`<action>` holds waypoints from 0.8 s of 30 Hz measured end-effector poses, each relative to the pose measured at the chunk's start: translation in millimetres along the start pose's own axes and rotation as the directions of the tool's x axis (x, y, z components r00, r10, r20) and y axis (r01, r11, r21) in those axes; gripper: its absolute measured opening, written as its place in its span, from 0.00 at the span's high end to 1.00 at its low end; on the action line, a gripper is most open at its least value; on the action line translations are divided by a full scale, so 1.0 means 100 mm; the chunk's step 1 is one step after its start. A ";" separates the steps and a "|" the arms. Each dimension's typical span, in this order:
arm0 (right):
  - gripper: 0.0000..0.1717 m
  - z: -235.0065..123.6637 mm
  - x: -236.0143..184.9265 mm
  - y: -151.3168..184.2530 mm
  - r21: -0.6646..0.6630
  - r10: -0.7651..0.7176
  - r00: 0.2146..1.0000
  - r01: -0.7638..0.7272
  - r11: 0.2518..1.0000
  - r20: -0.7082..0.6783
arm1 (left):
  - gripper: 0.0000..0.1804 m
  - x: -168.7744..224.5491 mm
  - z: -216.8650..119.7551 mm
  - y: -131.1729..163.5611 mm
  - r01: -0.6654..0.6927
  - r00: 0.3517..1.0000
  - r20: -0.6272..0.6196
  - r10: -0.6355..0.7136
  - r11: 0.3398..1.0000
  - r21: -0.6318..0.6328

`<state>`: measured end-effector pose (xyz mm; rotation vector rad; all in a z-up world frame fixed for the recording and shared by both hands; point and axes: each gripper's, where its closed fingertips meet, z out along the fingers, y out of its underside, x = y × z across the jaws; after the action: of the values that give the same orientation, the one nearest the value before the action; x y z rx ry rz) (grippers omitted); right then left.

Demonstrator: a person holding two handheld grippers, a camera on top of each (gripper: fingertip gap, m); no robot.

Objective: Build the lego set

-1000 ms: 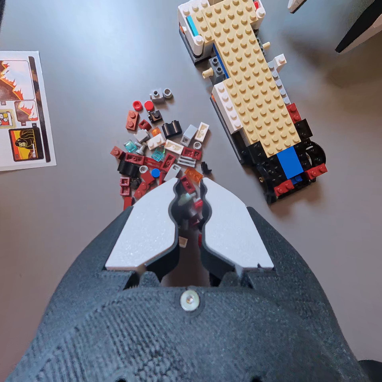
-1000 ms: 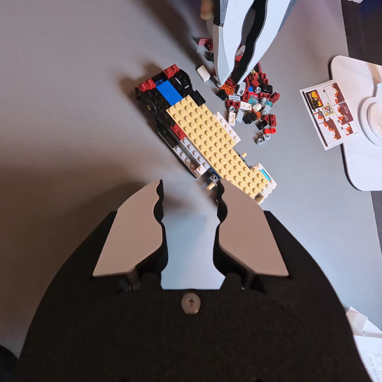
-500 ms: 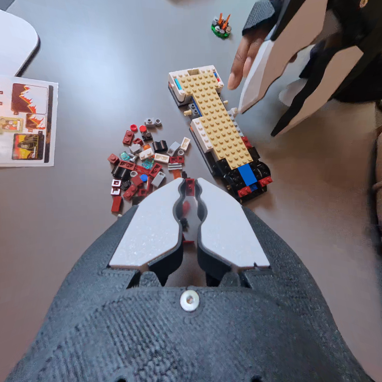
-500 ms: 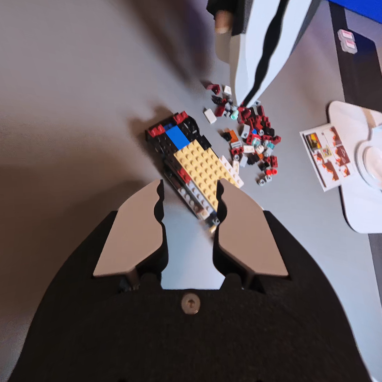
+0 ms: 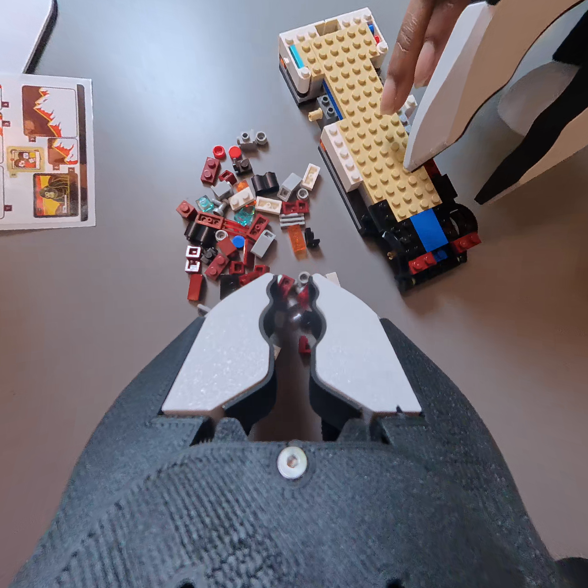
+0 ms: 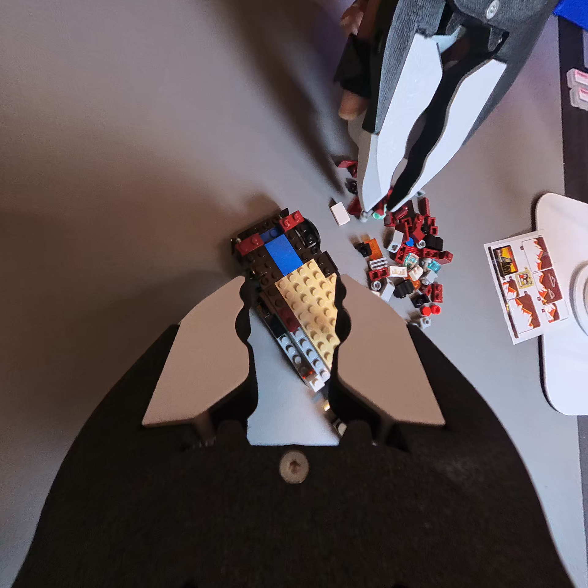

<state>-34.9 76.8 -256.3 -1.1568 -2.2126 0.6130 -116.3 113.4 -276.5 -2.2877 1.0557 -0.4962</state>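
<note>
The left gripper, jaws slightly parted and gripping nothing, noses into the loose bricks; closing could scatter them. The right gripper, jaws wide, straddles the brick model.

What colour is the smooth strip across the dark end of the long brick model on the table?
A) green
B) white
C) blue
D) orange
C: a blue strip crosses the black end of the brick model, just past its tan studded top.
</note>
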 end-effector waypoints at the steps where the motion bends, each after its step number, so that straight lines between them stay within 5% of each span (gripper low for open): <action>1: 0.70 0.00 0.00 0.00 -0.001 0.003 1.000 -0.003 1.000 0.001 | 0.90 0.00 -0.02 0.00 -0.004 1.000 -0.003 0.004 1.000 -0.002; 18: 0.68 0.11 -0.01 -0.12 -0.038 -0.034 0.990 0.040 0.998 0.137 | 0.95 -0.06 0.02 0.08 -0.139 0.990 -0.004 0.140 0.977 -0.159; 24: 0.66 0.19 -0.08 -0.22 -0.030 -0.016 0.982 0.022 0.999 0.189 | 0.97 -0.06 0.00 0.01 -0.128 0.992 0.010 0.130 0.985 -0.113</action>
<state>-57.1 55.7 -258.9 -1.1333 -2.3977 0.7074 -120.2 117.3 -277.6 -2.2969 1.2421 -0.3731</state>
